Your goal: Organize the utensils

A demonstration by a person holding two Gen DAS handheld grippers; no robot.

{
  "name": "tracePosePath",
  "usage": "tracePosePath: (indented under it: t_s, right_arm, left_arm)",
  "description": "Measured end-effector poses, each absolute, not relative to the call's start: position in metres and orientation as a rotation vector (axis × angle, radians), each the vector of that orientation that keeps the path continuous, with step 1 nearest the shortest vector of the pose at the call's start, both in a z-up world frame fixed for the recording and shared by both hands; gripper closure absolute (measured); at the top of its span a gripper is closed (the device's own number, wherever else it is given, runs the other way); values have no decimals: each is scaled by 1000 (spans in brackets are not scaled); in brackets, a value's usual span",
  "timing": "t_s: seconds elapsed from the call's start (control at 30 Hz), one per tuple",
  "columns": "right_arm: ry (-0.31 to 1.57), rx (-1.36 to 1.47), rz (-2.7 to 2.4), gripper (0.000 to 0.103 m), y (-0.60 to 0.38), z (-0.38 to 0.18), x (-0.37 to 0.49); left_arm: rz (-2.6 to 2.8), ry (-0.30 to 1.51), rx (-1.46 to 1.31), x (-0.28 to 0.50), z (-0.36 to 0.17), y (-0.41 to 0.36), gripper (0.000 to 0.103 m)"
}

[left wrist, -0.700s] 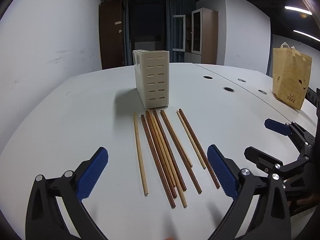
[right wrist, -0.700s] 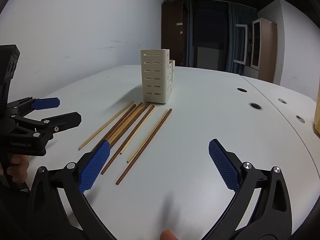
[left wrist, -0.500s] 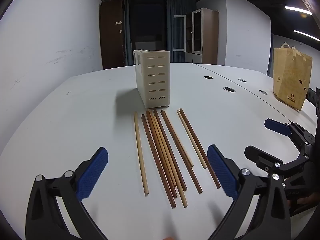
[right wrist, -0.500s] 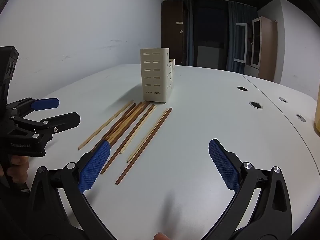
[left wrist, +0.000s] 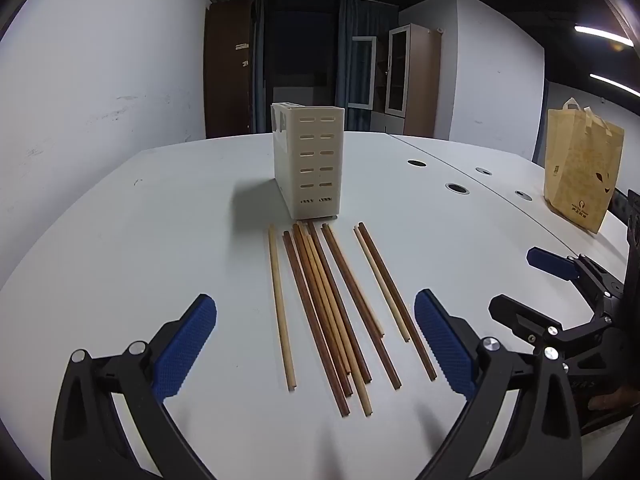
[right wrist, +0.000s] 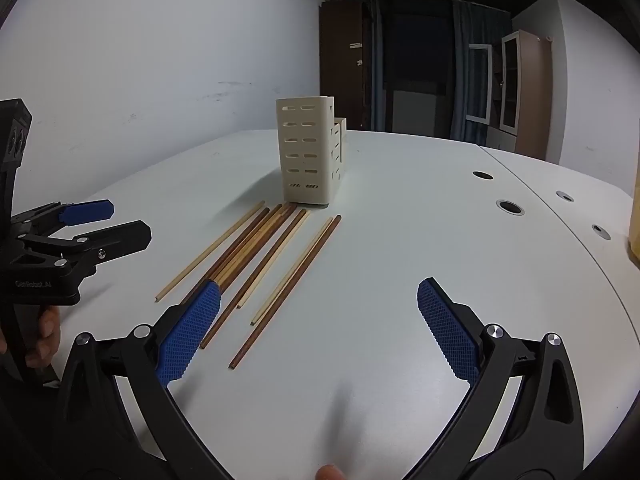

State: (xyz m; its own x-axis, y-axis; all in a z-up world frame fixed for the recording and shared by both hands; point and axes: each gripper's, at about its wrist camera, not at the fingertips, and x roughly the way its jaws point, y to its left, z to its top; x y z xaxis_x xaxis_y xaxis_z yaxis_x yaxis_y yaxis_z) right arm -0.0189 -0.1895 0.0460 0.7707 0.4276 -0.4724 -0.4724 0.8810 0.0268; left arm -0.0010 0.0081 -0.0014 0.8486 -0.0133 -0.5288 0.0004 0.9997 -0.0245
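A dim room with white walls, a dark curtained doorway and a glass-fronted brown cabinet (left wrist: pixel 408 80) is surrounding a broad white table with round cable holes (left wrist: pixel 120 240). Near the table's middle, a loose row of thin wooden chopsticks, some pale and some dark brown (left wrist: pixel 328 308), is lying flat, the sticks running roughly parallel, several touching or overlapping, their far ends reaching up to a tall cream plastic utensil holder with slotted walls (left wrist: pixel 312 160), which is standing upright. A tan paper carrier bag with handles (left wrist: pixel 580 168) is standing well apart by the table's right edge. Bare tabletop is lying open on both sides of the sticks. The left gripper (left wrist: pixel 316 340) is hovering over the near ends of the chopsticks with its blue pads spread wide and gripping nothing; the right gripper (right wrist: pixel 320 328) is hovering just right of the sticks, likewise spread wide and empty.
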Motion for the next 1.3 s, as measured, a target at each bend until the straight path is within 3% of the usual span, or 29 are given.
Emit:
tracePosePath:
  t_s: [1.3]
  right_arm:
    - [494, -99, 474, 8, -190, 46, -14]
  left_arm:
    - [13, 550, -17, -4, -2, 9, 5]
